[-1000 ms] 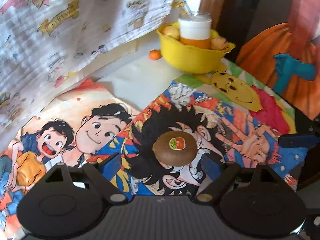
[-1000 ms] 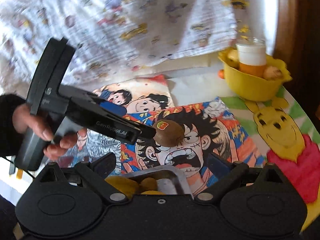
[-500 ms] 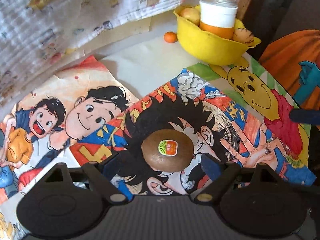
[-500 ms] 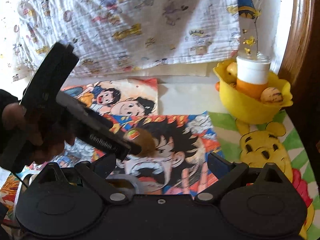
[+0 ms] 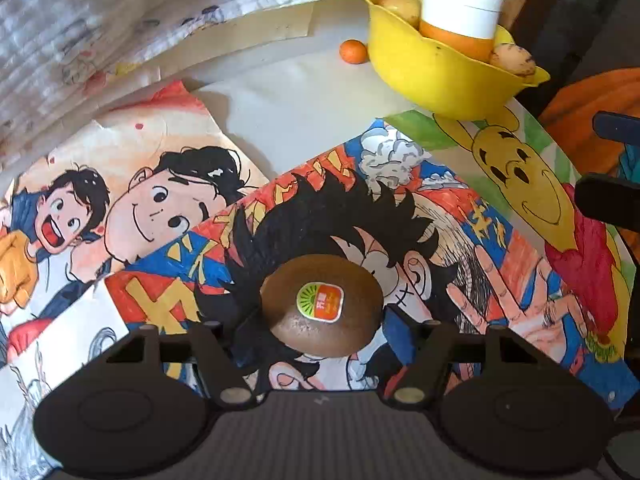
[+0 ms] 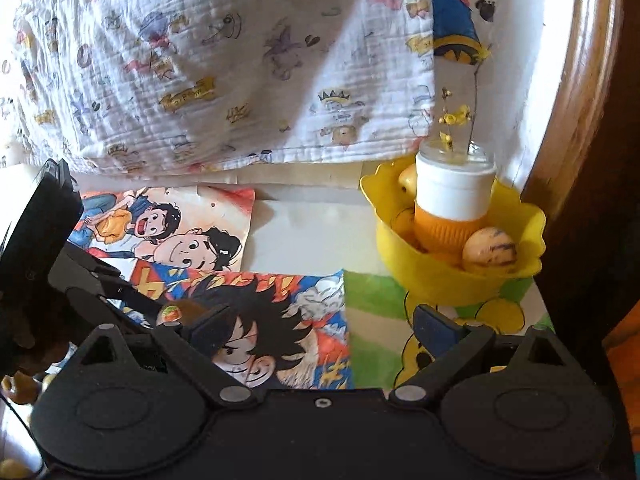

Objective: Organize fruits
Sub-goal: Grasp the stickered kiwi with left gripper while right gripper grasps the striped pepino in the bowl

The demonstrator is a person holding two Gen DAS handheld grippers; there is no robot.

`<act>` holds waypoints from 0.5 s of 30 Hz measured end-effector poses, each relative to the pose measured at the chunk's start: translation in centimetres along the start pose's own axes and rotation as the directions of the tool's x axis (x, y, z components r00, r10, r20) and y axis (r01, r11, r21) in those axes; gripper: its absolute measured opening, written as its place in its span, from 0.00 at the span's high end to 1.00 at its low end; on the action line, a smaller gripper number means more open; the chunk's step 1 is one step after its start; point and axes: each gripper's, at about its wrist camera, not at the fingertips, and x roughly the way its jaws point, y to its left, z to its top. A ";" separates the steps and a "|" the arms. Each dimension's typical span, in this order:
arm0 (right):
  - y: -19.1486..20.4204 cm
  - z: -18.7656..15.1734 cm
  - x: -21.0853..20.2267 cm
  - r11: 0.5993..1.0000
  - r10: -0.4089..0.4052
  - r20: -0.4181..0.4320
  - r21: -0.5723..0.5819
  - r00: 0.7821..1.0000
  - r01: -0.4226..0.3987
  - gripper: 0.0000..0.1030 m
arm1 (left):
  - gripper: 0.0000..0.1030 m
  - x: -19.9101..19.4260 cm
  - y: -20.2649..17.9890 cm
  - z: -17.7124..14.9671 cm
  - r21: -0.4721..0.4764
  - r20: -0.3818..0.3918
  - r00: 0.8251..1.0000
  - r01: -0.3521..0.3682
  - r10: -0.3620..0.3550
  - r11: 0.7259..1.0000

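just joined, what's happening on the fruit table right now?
A person is working with two handheld tongs. The left tongs are down around a kiwi with a sticker, lying on the cartoon drawings; the jaws are closing on it, with the kiwi between them, though a firm grip isn't clear yet. The right tongs are open and empty, pointed toward the yellow bowl, which holds a white-and-orange jar and some fruit. A small orange fruit sits beside the bowl.

A table is covered with coloured cartoon drawings over white paper. A white cloth printed with small cartoon figures is hung behind it. A curved wooden frame is seen at the right, and daylight falls across cloth and table.
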 end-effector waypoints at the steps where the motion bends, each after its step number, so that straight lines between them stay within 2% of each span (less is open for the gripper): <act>1: -0.1 0.0 0.2 1.000 0.000 -0.001 -0.002 1.000 0.000 0.07 | 0.33 0.1 -0.1 0.0 -0.008 -0.001 1.000 -0.001 0.001 1.000; 8: -1.4 0.3 1.4 0.999 -0.039 0.012 0.006 0.999 0.039 0.07 | 0.33 0.5 -1.0 0.7 -0.014 0.030 0.999 -0.044 0.045 0.999; 15: -4.1 1.2 2.4 0.985 -0.170 0.069 0.033 0.983 0.168 0.07 | 0.35 1.2 -2.1 2.3 0.002 0.072 0.996 -0.060 0.060 0.998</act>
